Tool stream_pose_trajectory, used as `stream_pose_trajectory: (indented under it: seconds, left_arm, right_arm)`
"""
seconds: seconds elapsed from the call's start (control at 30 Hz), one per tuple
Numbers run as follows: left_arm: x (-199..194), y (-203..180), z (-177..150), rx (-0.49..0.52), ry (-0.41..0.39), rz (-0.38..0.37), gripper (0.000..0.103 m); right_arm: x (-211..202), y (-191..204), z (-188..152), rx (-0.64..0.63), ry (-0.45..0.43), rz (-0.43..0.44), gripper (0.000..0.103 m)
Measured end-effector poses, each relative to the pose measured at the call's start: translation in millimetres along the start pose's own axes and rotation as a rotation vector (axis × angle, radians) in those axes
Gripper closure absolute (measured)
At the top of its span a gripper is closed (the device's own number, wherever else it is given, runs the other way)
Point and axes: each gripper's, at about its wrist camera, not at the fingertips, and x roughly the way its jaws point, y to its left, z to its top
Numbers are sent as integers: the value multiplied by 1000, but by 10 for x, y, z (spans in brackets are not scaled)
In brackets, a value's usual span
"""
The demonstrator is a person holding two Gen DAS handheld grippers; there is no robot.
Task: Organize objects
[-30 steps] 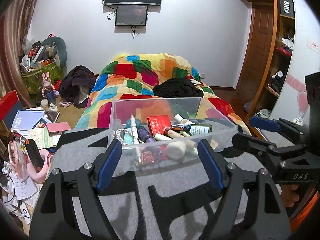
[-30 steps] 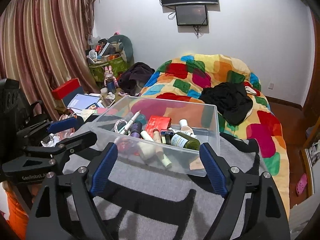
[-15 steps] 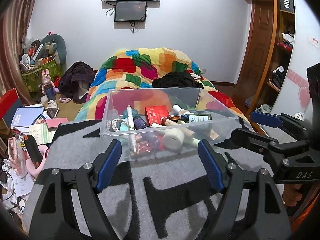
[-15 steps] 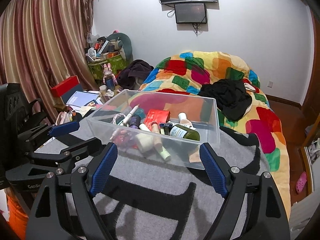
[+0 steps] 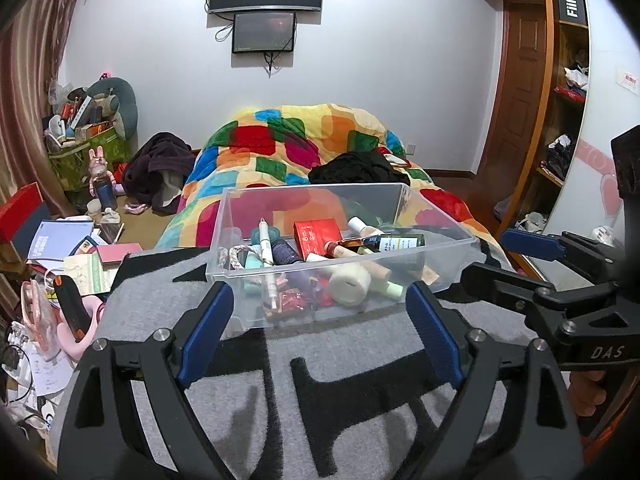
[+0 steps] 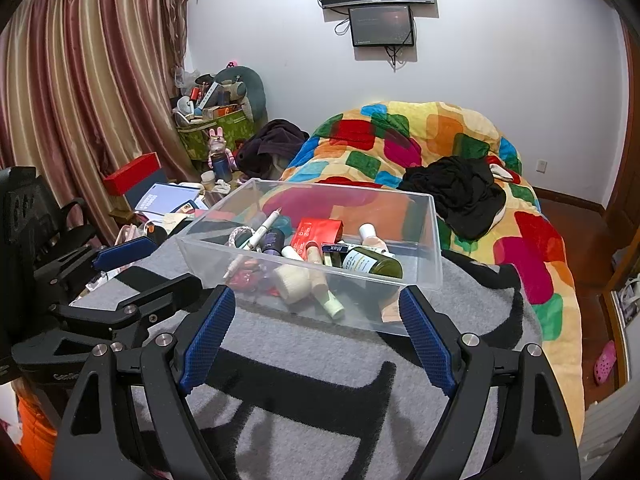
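A clear plastic bin (image 5: 436, 216) sits on a grey and black blanket (image 5: 360, 400); it also shows in the right wrist view (image 6: 432, 240). It holds several toiletries: a red box (image 5: 318, 232), a dark green bottle (image 6: 372, 262), a white roll (image 5: 350, 282), a pen-like tube (image 5: 266, 248). My left gripper (image 5: 318, 332) is open and empty, just short of the bin's near wall. My right gripper (image 6: 316, 336) is open and empty, also just short of the bin. Each gripper shows in the other's view, the right one (image 5: 532, 264) and the left one (image 6: 132, 272).
A colourful quilt (image 5: 304, 148) with black clothing (image 5: 360, 170) lies behind the bin. Books, papers and a red box (image 5: 20, 208) clutter the left floor. A green basket (image 6: 216, 128) stands by the curtain. Wooden shelves (image 5: 568, 100) stand at right.
Both grippers have drawn back and risen a little from the bin, so more blanket shows in front of it. Both stay open.
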Motion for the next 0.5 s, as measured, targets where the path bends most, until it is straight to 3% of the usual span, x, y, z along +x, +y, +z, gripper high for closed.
stream_pose_trajectory:
  seconds: [0.5]
  left_arm:
    - [19, 3, -17, -4, 18, -4, 8]
  right_arm:
    - [-51, -7, -6, 5, -8, 1, 21]
